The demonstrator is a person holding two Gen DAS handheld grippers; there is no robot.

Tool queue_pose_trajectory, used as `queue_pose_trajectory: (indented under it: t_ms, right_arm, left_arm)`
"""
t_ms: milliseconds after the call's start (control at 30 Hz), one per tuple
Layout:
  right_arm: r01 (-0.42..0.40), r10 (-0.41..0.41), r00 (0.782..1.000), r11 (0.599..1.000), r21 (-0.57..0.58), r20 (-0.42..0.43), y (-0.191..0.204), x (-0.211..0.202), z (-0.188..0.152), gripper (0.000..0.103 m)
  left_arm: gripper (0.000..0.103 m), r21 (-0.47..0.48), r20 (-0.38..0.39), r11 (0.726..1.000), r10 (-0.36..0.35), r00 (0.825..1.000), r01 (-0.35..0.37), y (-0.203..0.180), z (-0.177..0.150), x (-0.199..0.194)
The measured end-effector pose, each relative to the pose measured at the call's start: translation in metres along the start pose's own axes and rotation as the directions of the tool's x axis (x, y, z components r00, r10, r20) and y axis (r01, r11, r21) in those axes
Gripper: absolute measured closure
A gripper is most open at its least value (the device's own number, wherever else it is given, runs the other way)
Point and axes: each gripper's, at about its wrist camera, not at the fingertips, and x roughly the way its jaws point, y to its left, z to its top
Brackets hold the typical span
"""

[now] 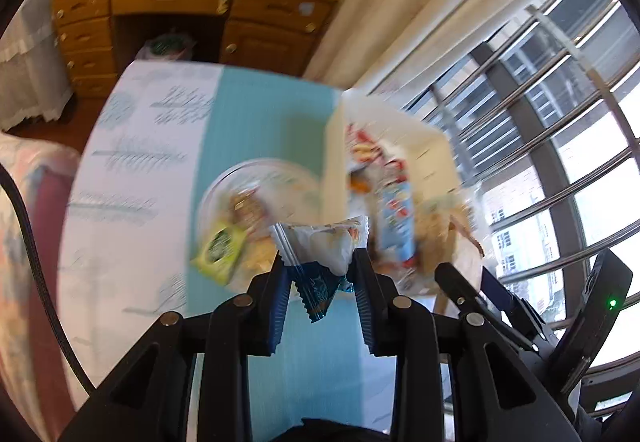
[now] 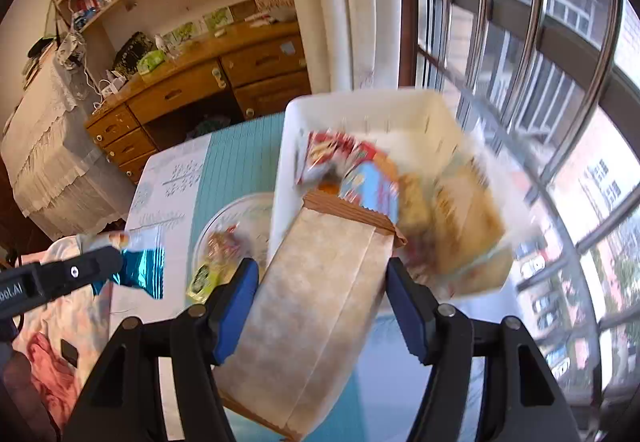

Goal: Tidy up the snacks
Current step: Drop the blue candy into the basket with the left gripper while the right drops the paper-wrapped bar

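My left gripper [image 1: 318,262] is shut on a blue and white snack packet [image 1: 320,254], held above the table near a clear plate [image 1: 240,174]. The packet and left gripper also show in the right wrist view [image 2: 140,274] at the left. My right gripper [image 2: 320,278] is shut on a tall beige paper snack bag [image 2: 320,302] with a brown crimped top, held at the front edge of a white bin [image 2: 360,110]. The bin holds several snack packs, red [image 2: 332,152], light blue [image 2: 372,186] and yellowish [image 2: 460,222]. The plate [image 2: 244,210] holds a green packet [image 2: 202,278] and others.
The table [image 1: 260,122] has a teal and white patterned cloth. A wooden desk with drawers [image 1: 180,14] stands behind it. A large window with metal bars [image 2: 540,82] and a curtain [image 2: 340,22] are at the right. Bedding [image 2: 52,342] lies at the left.
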Motion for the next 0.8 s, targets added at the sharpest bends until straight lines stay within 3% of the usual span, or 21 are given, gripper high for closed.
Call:
queue_pose_trajectory:
  t_ms: [200, 367, 600, 667, 733, 800]
  right_arm:
    - [-0.004, 0.014, 0.995, 0.995, -0.097, 0.1, -0.028, -0.003, 0.023, 0.038]
    - [-0.007, 0.031, 0.988, 0.988, -0.155, 0.152, -0.041, -0.003, 0.041, 0.037]
    - [-0.046, 0.073, 0.987, 0.982, -0.186, 0.143, -0.058, 0.005, 0.058, 0.037]
    - [-0.051, 0.075, 0.989, 0.983, -0.177, 0.127, -0.063, 0.01, 0.061, 0.037]
    - [-0.045, 0.062, 0.993, 0.985, -0.167, 0.096, -0.067, 0.016, 0.063, 0.03]
    - [-0.052, 0.065, 0.994, 0.988, -0.147, 0.087, -0.07, 0.018, 0.063, 0.021]
  left_arm:
    - [0.074, 0.03, 0.074, 0.998, -0.051, 0.996, 0.049, -0.043, 0.008, 0.023]
    - [0.074, 0.063, 0.087, 0.996, -0.073, 0.994, 0.067, -0.076, 0.016, 0.048]
    - [0.073, 0.074, 0.099, 0.995, -0.075, 0.992, 0.067, -0.099, 0.02, 0.066]
    - [0.065, 0.066, 0.093, 0.996, -0.064, 0.994, 0.058, -0.1, 0.02, 0.068]
    - [0.045, 0.051, 0.088, 0.998, -0.045, 0.995, 0.04, -0.1, 0.021, 0.069]
    - [0.043, 0.044, 0.098, 0.999, -0.034, 0.995, 0.03, -0.096, 0.022, 0.065]
